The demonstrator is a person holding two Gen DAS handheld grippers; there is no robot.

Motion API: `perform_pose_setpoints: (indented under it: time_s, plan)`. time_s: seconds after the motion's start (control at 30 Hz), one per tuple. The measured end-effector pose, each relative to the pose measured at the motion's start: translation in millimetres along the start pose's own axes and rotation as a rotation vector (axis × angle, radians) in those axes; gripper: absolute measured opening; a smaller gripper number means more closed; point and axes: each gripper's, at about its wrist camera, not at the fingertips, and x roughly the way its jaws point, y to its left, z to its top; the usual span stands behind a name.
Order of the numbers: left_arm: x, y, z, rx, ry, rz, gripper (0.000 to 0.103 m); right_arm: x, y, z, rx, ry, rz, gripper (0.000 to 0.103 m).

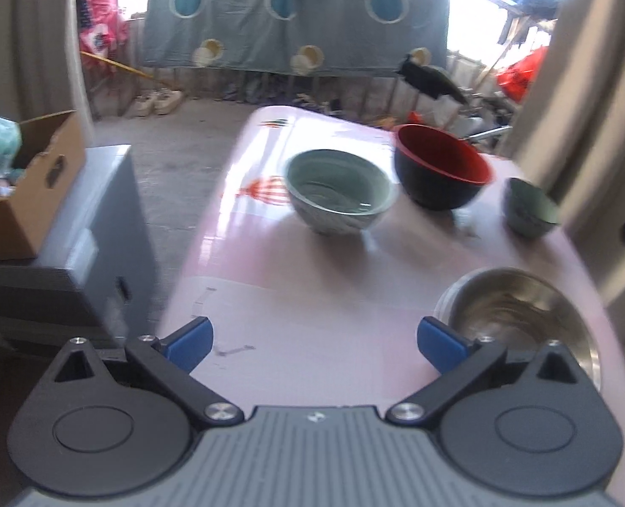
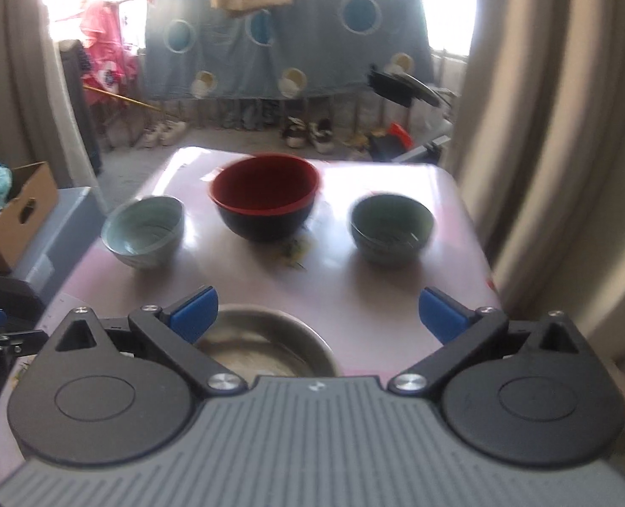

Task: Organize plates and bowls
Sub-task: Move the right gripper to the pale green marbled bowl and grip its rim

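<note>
Right now both grippers hover over the pink counter [image 2: 397, 262] w/ fingers spread wide, nothing held: left gripper [image 1: 315, 344], right gripper [image 2: 317, 317]. Four bowls sit out, none stacked. Steel bowl [image 2: 266, 348] is nearest, just under the right gripper's left finger; in the left view it's near the counter's right edge. Behind it, a row: pale celadon bowl [image 2: 145, 230] left, red-and-black bowl [image 2: 266, 203] middle, dark green bowl [image 2: 390, 228] right, all upright and apart from each other.

Handling, as a guess: the two glazed bowls look ceramic, so heavyish, slick, chip-prone; set down softly. Red one looks like lacquer or plastic, prob. light. Steel one is thin, light, slippery, may skate. Best hold for any of them: pinch the rim wall, one finger inside, one outside. Frames are blurry, so finer detail is unclear.
</note>
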Motion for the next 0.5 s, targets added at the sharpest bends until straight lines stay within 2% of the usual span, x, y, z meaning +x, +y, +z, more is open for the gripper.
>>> perform_pose_setpoints:
  time_s: [0.1, 0.27, 0.37, 0.5]
  plan:
    - [2.2, 10.3, 10.7, -0.002, 0.012, 0.053, 0.103, 3.7, 9.9, 17.0, -0.042, 0.002, -0.011, 0.102]
    - [11.6, 23.4, 26.3, -0.006, -0.015, 0.093, 0.103, 8.1, 27.9, 43.0, -0.119, -0.036, -0.058, 0.102]
    - [23.1, 24.6, 35.3, -0.002, -0.034, 0.117, 0.103, 15.4, 40.0, 57.0, -0.17, -0.045, 0.001, 0.102]
    - [39.2, 20.0, 43.5, 0.027, -0.076, 0.103, 0.103, 33.6, 58.8, 74.2, -0.17, -0.012, 0.122, 0.102]
